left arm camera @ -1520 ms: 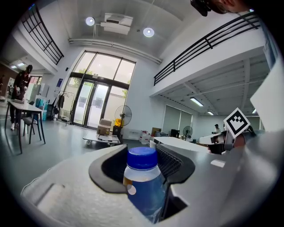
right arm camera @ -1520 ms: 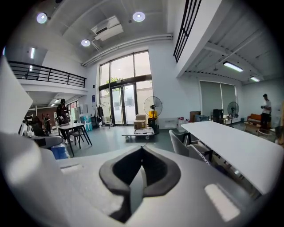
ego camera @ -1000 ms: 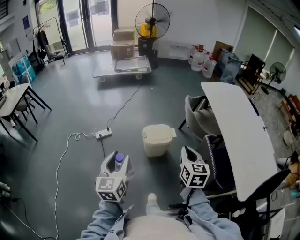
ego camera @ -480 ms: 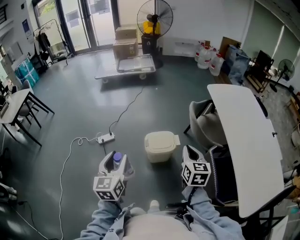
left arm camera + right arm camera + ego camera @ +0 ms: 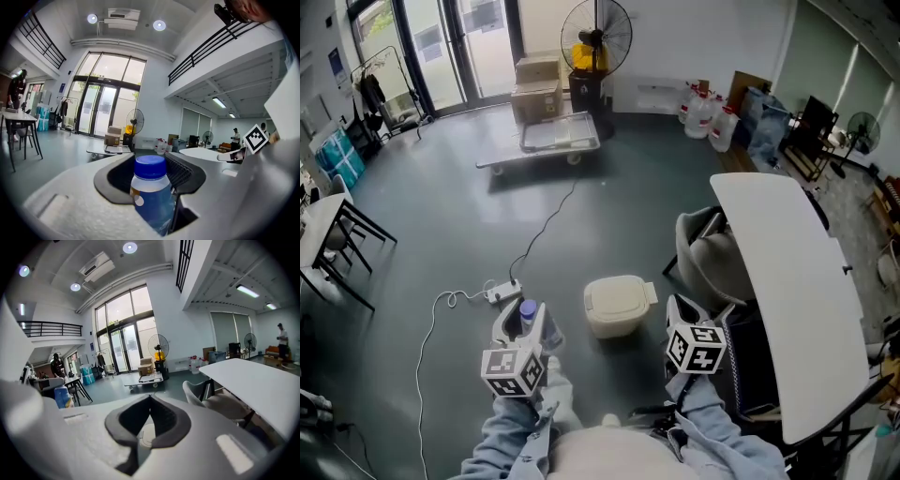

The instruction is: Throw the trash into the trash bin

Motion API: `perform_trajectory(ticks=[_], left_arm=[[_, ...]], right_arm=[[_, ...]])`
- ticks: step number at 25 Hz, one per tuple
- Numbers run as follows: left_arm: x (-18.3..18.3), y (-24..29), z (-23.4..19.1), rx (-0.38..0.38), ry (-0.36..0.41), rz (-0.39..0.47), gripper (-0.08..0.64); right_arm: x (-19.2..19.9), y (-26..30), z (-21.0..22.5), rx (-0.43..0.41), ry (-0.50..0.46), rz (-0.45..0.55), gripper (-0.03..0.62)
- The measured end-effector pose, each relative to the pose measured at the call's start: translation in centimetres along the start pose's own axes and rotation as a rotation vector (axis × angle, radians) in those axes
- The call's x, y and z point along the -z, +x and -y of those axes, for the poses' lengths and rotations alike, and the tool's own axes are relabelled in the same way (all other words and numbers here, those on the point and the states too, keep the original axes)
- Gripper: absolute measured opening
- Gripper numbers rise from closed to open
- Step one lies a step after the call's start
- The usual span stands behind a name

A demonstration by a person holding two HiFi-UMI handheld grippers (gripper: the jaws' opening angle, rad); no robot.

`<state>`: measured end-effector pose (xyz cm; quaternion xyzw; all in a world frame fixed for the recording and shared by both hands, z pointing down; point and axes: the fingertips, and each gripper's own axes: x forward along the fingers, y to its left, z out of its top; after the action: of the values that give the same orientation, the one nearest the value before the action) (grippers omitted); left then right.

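Note:
A clear plastic bottle (image 5: 528, 311) with a blue cap stands upright between the jaws of my left gripper (image 5: 521, 328), which is shut on it. In the left gripper view the bottle (image 5: 152, 197) fills the gap between the dark pads of that gripper (image 5: 151, 161). A cream trash bin (image 5: 617, 305) with its lid down stands on the grey floor just ahead, between the two grippers. My right gripper (image 5: 681, 307) is right of the bin, shut and holding nothing. In the right gripper view its jaws (image 5: 150, 399) meet at the tips, and the bin lid (image 5: 146, 436) shows behind them.
A white table (image 5: 787, 281) and a grey chair (image 5: 708, 253) stand close on the right. A power strip (image 5: 502, 291) with its cable lies left of the bin. Farther off are a flat trolley (image 5: 544, 141), a fan (image 5: 595, 33) and water jugs (image 5: 703, 117).
Both grippers have travelled forward across the floor and the trash bin now lies nearer, between them. The left gripper still holds the bottle; the right stays shut.

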<state>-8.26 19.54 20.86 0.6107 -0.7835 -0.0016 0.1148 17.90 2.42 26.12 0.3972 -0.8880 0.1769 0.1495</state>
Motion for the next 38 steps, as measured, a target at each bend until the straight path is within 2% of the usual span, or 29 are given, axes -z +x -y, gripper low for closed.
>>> perform_trajectory(ticks=[7,11,20,26,31,34,38], left_arm=[[-1.1,7.2,-5.6,0.074,-0.011,0.042,0.209],[-2.9,11.1,-9.2,0.108,0.010,0.067,0.209],[-5.7,17.8,-17.6,0.169,0.002,0.040,0.209],[-4.0,21.5,-19.8,0.228,-0.011,-0.002,0.209],[-2.1,23.3,-19.7,0.224,0.008,-0.016,0.209],[-1.1,24.5,-18.3,0.226,0.039,-0.026,0.209],[0.2,26.8,-17.2,0.244,0.082,-0.040,0.209]], right_arm=[[-1.7,5.4,-1.9,0.075,-0.006,0.031,0.002],[-4.5,8.4,-3.2,0.131,-0.019,0.056,0.002],[-10.0,13.3,-5.3,0.278,-0.019,0.084,0.002],[-8.4,15.3,-5.6,0.350,-0.024,0.022,0.002],[-6.9,16.1,-3.0,0.369,-0.106,-0.039,0.002],[-7.4,15.8,0.7,0.373,-0.166,-0.023,0.002],[-7.3,16.6,5.0,0.378,-0.164,0.002,0.002]])
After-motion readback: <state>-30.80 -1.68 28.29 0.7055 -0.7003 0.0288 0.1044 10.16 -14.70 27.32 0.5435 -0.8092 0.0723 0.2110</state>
